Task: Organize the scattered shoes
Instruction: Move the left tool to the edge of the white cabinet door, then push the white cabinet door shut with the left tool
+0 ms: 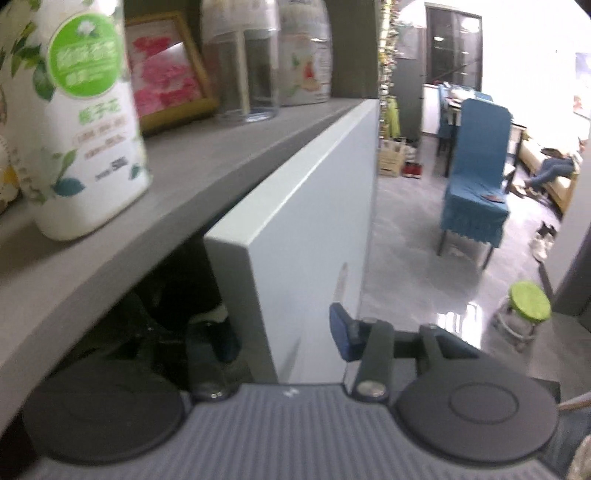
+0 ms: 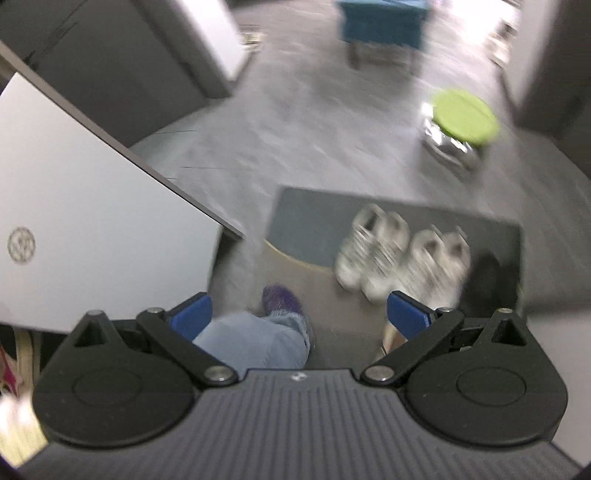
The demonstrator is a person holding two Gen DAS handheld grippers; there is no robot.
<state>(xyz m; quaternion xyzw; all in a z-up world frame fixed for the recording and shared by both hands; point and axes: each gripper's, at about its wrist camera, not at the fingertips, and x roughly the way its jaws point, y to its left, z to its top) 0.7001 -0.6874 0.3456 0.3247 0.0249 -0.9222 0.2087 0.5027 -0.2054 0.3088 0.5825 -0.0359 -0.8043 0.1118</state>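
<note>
Just beyond right gripper (image 2: 299, 317): white shoes (image 2: 402, 254).

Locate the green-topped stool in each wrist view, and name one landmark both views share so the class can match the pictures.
Left wrist view: the green-topped stool stands on the glossy floor at lower right, beyond the white cabinet door.
Right wrist view: the stool is at upper right, blurred, past the mat with pale shoes.
Shared landmark: the blue-covered chair.

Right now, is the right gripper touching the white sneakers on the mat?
Apart. The right wrist view shows the right gripper open and empty, with the white sneakers on the mat far below.
</note>
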